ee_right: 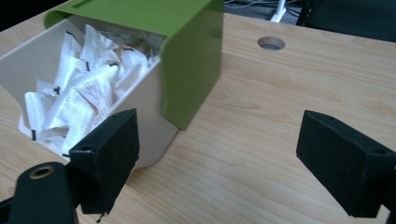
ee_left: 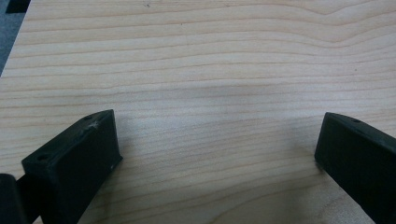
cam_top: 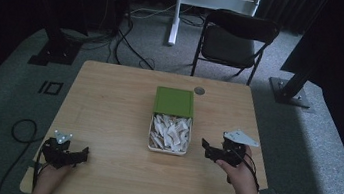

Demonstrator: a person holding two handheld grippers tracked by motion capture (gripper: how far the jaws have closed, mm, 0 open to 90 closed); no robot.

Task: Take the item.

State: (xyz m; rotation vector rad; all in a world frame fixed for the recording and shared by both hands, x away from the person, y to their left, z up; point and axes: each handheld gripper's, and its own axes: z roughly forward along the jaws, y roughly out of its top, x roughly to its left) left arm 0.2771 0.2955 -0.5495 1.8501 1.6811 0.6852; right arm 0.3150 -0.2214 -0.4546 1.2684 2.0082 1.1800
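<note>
A beige box (cam_top: 167, 150) with a green lid (cam_top: 174, 101) slid halfway back sits mid-table, holding several white paper sachets (cam_top: 170, 132). In the right gripper view the box (ee_right: 144, 116), its lid (ee_right: 187, 60) and the sachets (ee_right: 79, 93) lie just ahead and to the left. My right gripper (cam_top: 206, 147) (ee_right: 217, 154) is open, close beside the box's right side, with nothing between its fingers. My left gripper (cam_top: 82, 155) (ee_left: 217, 140) is open over bare wood near the table's front left corner.
The wooden table (cam_top: 107, 113) has a round cable hole (cam_top: 199, 90) (ee_right: 271, 43) behind the box. A black folding chair (cam_top: 232, 42) stands beyond the far edge. Cables and stand feet lie on the grey carpet.
</note>
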